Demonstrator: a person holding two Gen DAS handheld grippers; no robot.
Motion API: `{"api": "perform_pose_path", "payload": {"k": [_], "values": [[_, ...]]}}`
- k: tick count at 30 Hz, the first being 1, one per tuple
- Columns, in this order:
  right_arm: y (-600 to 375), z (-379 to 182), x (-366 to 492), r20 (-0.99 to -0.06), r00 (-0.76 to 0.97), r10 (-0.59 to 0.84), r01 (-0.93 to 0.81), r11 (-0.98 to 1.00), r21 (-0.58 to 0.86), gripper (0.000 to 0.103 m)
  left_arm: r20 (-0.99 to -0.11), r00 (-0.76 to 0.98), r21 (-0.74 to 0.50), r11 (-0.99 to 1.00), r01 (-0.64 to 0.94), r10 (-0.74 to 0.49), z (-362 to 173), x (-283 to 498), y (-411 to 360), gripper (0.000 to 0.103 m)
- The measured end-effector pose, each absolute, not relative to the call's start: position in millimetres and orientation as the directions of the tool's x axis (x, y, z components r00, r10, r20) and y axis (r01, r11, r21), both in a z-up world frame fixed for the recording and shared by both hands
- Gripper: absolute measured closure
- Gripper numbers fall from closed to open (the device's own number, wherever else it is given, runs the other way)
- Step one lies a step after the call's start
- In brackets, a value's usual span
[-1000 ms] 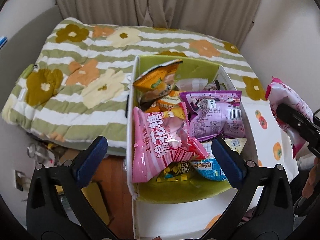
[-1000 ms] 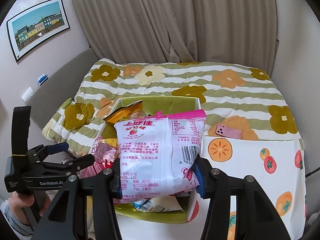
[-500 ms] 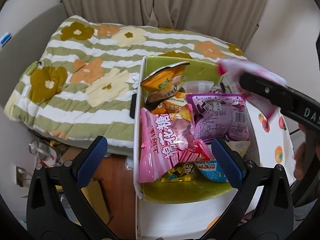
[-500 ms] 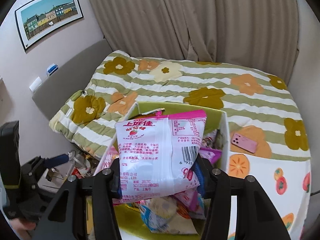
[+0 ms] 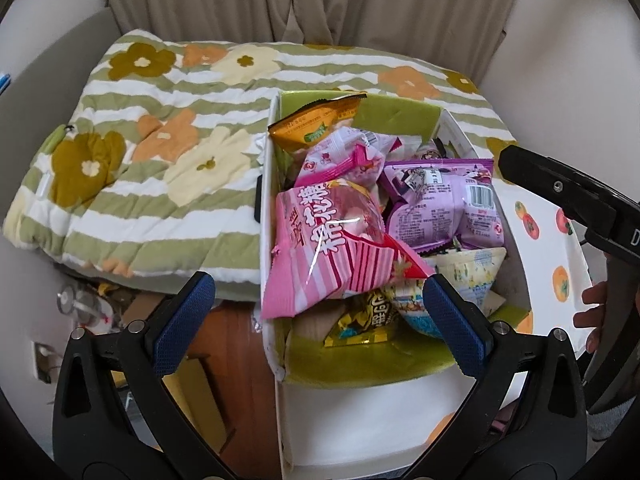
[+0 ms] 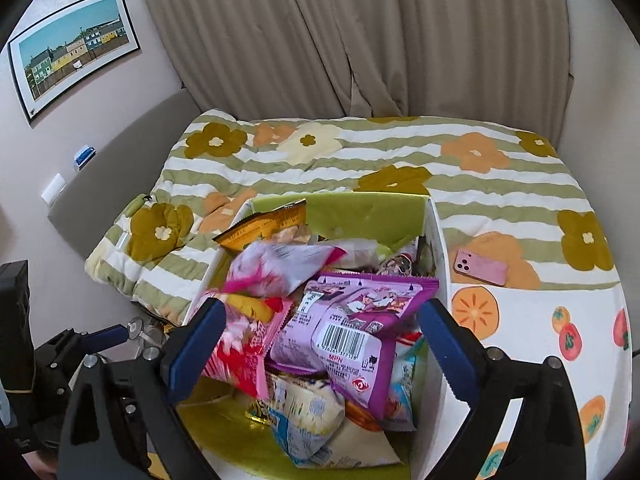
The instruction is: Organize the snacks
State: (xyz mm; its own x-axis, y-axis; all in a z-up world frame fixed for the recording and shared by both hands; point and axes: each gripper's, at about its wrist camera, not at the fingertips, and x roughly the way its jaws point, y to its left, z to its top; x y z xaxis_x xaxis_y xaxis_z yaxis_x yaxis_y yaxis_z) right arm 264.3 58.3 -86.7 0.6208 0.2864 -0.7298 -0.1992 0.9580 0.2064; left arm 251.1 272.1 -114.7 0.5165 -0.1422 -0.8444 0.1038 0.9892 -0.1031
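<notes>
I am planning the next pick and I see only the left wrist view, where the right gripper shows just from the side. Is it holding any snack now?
Observer: No. The right gripper is open with nothing between its fingers, and it hangs over the box.
Operator: Is anything lying on the bed to the right of the box?
Observer: Yes. A pink phone lies flat on the quilt, beside the box wall but not touching it.

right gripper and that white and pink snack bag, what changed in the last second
The right gripper let go of the white and pink bag, which dropped into the green-lined box onto the other snacks; its jaws now stand open. The left gripper stayed open and the phone stayed put.
</notes>
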Motion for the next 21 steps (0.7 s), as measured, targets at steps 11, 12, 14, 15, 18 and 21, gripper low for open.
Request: {"api": "perform_pose_path", "payload": {"k": [11,12,14,15,18,21], "values": [[26,-43,210,-0.655,0.691,0.306,-0.235,0.952,0.197,0.006,-0.776,0.623,-0.065,0.995,0.079,-0.100,-62,189,235,0.000],[21,-38,203,-0.647,0.700,0.302,-0.234,0.953,0.191,0.006,-0.763,0.639,-0.062,0.995,0.080,-0.100,-54,178,227,0.000],[6,-26,183,-0.629,0.721,0.290,-0.230,0.957,0.178,0.006,-0.743,0.661,-0.071,0.994,0.079,-0.106,-42,160,214,0.000],[-3,-20,172,-0.619,0.733,0.281,-0.224,0.960,0.170,0.006,-0.732,0.672,-0.081,0.994,0.079,-0.113,-36,151,208,0.000],[-29,-5,136,-0.602,0.760,0.244,-0.195,0.970,0.146,0.006,-0.680,0.725,-0.082,0.994,0.068,-0.106,-16,115,186,0.000],[-53,3,102,-0.589,0.785,0.190,-0.153,0.982,0.114,0.006,-0.641,0.763,-0.050,0.997,0.058,-0.076,-6,88,168,0.000]]}}
